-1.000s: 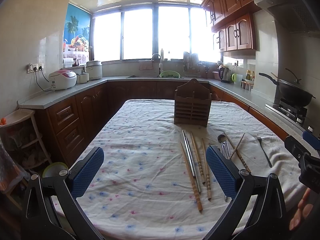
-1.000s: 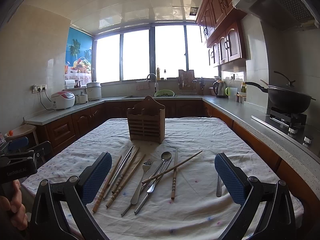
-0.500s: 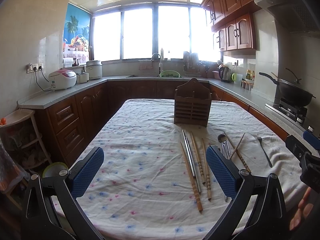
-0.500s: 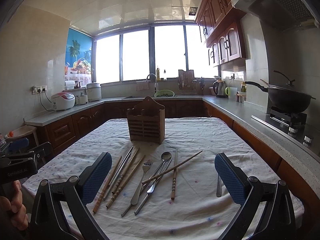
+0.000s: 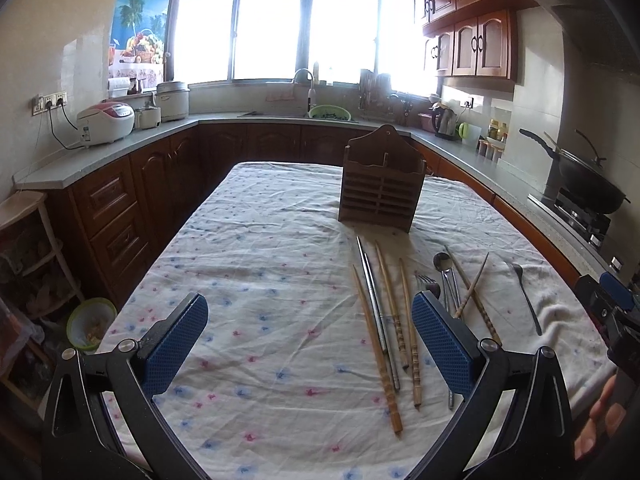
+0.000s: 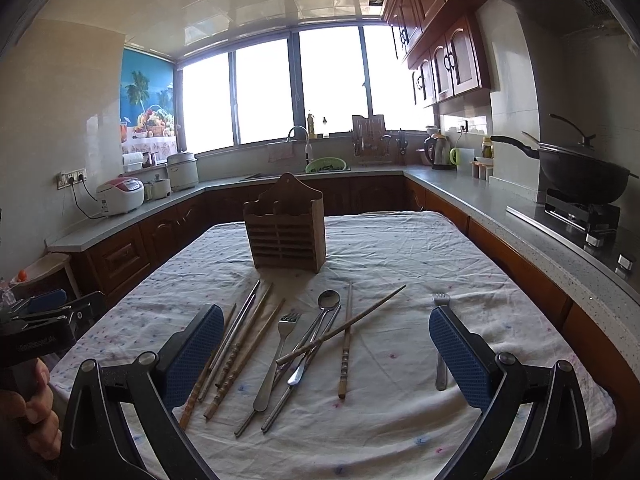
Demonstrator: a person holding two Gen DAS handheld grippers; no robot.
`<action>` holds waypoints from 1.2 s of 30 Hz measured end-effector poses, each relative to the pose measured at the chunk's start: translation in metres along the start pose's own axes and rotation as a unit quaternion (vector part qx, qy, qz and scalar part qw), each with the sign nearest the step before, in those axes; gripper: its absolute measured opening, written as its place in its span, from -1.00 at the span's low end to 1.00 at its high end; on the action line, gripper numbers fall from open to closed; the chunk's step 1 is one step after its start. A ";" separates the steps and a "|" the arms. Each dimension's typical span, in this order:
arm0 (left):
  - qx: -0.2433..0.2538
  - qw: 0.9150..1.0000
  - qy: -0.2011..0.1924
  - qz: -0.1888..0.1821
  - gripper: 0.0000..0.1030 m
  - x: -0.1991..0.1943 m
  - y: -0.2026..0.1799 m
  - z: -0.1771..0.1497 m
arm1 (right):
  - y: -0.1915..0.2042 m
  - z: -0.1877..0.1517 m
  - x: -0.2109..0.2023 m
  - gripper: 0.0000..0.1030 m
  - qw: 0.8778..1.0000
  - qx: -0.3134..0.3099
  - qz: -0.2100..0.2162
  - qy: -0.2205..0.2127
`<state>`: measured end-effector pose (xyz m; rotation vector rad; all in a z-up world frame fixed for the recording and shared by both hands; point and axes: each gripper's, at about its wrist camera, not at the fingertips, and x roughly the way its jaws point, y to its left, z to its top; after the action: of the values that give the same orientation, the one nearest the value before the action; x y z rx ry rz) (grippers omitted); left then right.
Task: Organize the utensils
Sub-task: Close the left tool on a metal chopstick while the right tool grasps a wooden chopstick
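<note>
A slatted wooden utensil holder stands upright on the floral tablecloth. In front of it lie several wooden and metal chopsticks, a spoon, a fork and two crossed chopsticks. Another fork lies apart at the right. My left gripper is open above the near cloth, left of the chopsticks. My right gripper is open, hovering over the utensil pile, holding nothing.
Counters with a rice cooker wrap the room. A wok sits on the stove at right. A sink lies under the window. A hand holds the other gripper at the left edge. A small wooden shelf stands beside the table.
</note>
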<state>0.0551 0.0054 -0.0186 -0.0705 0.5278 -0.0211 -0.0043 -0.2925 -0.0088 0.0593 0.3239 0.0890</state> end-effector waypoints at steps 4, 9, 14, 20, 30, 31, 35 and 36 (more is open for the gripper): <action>-0.008 0.999 0.040 -0.029 1.00 0.031 0.000 0.014 | -0.013 0.007 0.024 1.00 0.998 0.033 0.021 0.039; -0.024 0.995 0.090 -0.045 1.00 0.079 -0.002 0.029 | -0.033 0.013 0.062 0.99 0.993 0.078 0.024 0.087; -0.034 0.991 0.118 -0.056 1.00 0.115 -0.004 0.043 | -0.051 0.016 0.096 0.98 0.985 0.115 0.021 0.124; -0.019 0.988 0.145 -0.053 1.00 0.150 -0.014 0.055 | -0.067 0.020 0.130 0.88 0.978 0.141 0.017 0.152; 0.011 0.978 0.199 -0.067 0.72 0.221 -0.033 0.071 | -0.091 0.019 0.198 0.20 0.959 0.178 0.011 0.220; 0.013 0.976 0.208 -0.068 0.68 0.230 -0.036 0.072 | -0.093 0.019 0.203 0.19 0.957 0.181 0.011 0.226; 0.025 0.969 0.235 -0.068 0.46 0.262 -0.046 0.075 | -0.100 0.018 0.228 0.04 0.950 0.184 0.006 0.251; 0.026 0.968 0.241 -0.067 0.42 0.269 -0.048 0.075 | -0.102 0.017 0.233 0.02 0.949 0.185 0.005 0.256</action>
<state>0.3257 -0.0486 -0.0855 -0.0488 1.0086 -0.1885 0.2291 -0.3719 -0.0735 0.4151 0.8590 0.0515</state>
